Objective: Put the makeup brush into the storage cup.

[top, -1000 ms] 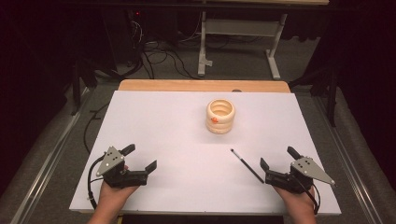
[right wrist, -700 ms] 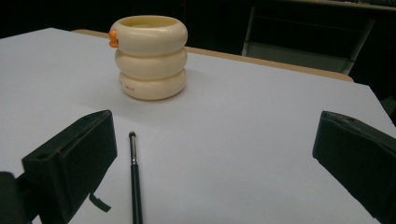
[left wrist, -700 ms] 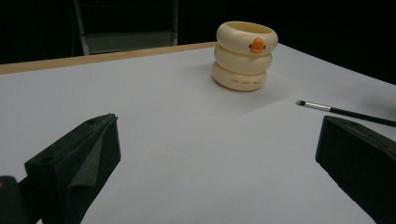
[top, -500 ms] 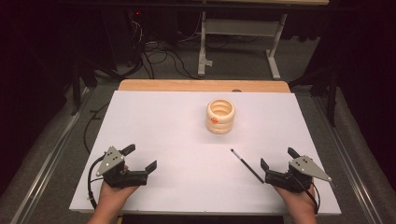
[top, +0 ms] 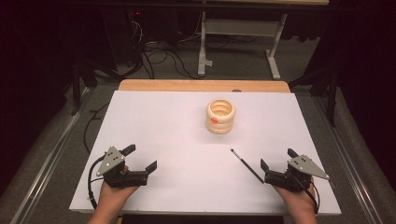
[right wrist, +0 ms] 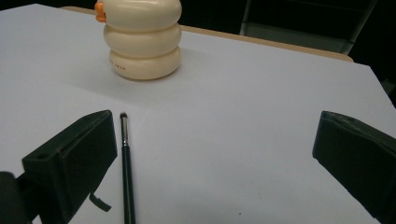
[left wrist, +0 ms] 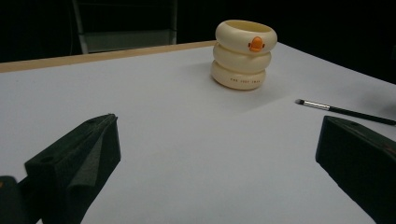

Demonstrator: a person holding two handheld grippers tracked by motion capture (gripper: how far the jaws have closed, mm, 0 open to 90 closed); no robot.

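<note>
brush (top: 246, 165): thin black handle, silver ferrule, small dark tip, flat on table just beside right gripper (top: 279, 165), tip toward holder (top: 220, 115) | holder: cream, three stacked rings, orange beak, upright mid-table | grippers: left gripper (top: 140, 157) and right both wide, empty | change: none, hands unmoved | table (top: 159, 121): white sheet, wood far edge; dark room, cables on floor

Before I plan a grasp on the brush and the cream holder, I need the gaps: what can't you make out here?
- Inside of the cream holder: high view shows its mouth, but the bottom is too small and shadowed to tell; both gripper views see its wall.
- Lettering on its bottom ring: left gripper view, too small to read.
- Brush handle end: cut off by the bottom edge in right gripper view; in high view it runs under the right gripper.
</note>
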